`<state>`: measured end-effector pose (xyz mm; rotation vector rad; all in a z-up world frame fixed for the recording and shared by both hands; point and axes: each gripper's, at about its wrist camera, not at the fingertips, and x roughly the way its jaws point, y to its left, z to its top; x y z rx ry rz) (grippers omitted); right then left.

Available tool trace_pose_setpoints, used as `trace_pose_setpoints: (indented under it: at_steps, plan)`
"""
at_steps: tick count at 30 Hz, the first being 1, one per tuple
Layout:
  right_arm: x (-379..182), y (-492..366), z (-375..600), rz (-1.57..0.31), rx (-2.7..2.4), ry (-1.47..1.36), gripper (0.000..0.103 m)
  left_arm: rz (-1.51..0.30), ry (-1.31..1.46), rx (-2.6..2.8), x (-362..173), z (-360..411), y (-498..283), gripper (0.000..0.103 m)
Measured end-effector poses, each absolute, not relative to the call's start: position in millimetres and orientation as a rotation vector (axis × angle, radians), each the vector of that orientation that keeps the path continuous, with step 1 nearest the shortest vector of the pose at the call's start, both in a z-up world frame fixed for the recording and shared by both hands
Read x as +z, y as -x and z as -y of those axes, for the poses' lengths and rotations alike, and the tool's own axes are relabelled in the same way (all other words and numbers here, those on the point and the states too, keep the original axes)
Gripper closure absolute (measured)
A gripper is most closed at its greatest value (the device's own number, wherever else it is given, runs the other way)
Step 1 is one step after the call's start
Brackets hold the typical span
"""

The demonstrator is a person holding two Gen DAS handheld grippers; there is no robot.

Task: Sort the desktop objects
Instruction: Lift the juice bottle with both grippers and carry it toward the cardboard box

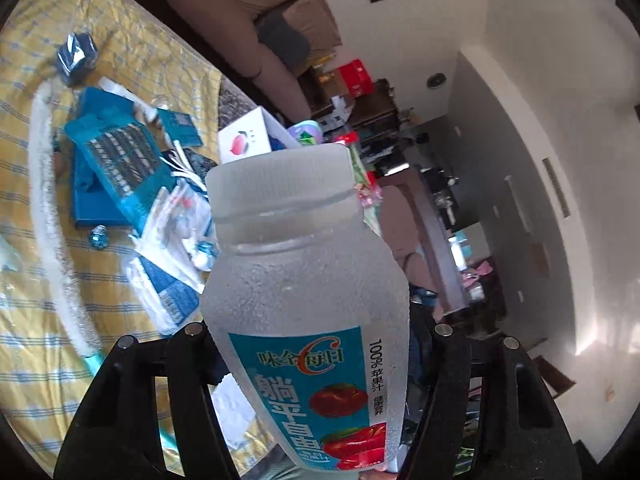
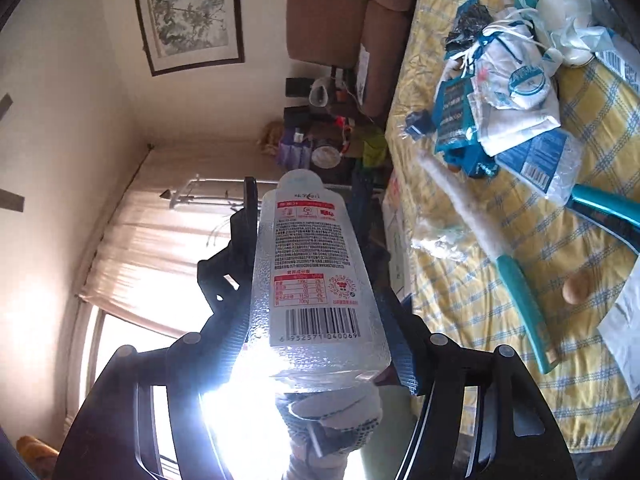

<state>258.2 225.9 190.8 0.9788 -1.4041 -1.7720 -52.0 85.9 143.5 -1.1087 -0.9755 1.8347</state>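
Juice bottle [image 1: 308,320], empty-looking and dewy, should handle light but slick, so you'd best grip its straight labelled body. Your left tool [image 1: 312,360] clamps it there, cap pointing ahead; your right tool [image 2: 316,344] closes around its base, above the cluttered worktop [image 2: 480,300].

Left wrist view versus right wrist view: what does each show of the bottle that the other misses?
Only the left wrist view shows the bottle's white cap and teal front label with red apples, gripped by the left gripper. Only the right wrist view shows the back label's barcode and the right gripper around the body. Both show the yellow checked tablecloth with clutter.
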Motion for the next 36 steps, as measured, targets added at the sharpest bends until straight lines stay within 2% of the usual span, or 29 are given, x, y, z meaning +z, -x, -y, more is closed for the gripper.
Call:
trace_pose_setpoints:
  at_steps: [1, 2, 4, 9, 14, 18, 26, 32, 33, 34, 36]
  plan:
    - [194.5, -258.6, -230.1, 1.356, -1.889, -1.017, 0.017, 0.961, 1.154, 1.876, 144.2, -83.4, 53.5, 0.042]
    - [201.1, -261.3, -234.1, 1.3, -2.007, -1.022, 0.013, 0.958, 1.189, 1.903, 143.9, -81.2, 55.7, 0.042]
    - [220.0, -268.2, -233.9, 1.104, -2.227, -0.975, 0.013, 0.948, 1.262, 1.949, 142.4, -76.1, 59.5, 0.042]
    - [258.8, -301.2, -176.3, 0.269, -2.655, -0.803, 0.013, 0.924, 1.376, 1.938, 129.4, -80.8, 71.3, 0.042]
    - [234.8, -303.6, -124.7, -0.157, -2.726, -0.798, 0.013, 0.919, 1.432, 1.898, 127.2, -88.1, 65.6, 0.042]
    - [216.1, -319.3, -88.4, -0.695, -2.86, -0.587, 0.011, 0.967, 1.514, 1.831, 121.2, -95.5, 66.5, 0.042]
    - [144.1, -335.0, -45.3, -1.552, -2.794, -0.234, 0.006, 0.923, 1.589, 1.763, 127.1, -106.7, 66.1, 0.042]
    - [133.2, -323.6, -39.3, -1.711, -2.721, -0.217, 0.007, 0.915, 1.601, 1.728, 131.3, -109.4, 61.1, 0.044]
    - [133.2, -321.9, -40.0, -1.705, -2.711, -0.231, 0.016, 0.909, 1.602, 1.733, 131.8, -108.0, 61.1, 0.045]
    - [134.7, -321.6, -39.9, -1.69, -2.72, -0.255, 0.034, 0.912, 1.601, 1.729, 131.6, -106.7, 61.3, 0.045]
    - [140.8, -318.0, -44.7, -1.621, -2.74, -0.326, 0.036, 0.928, 1.596, 1.712, 129.7, -104.7, 61.9, 0.044]
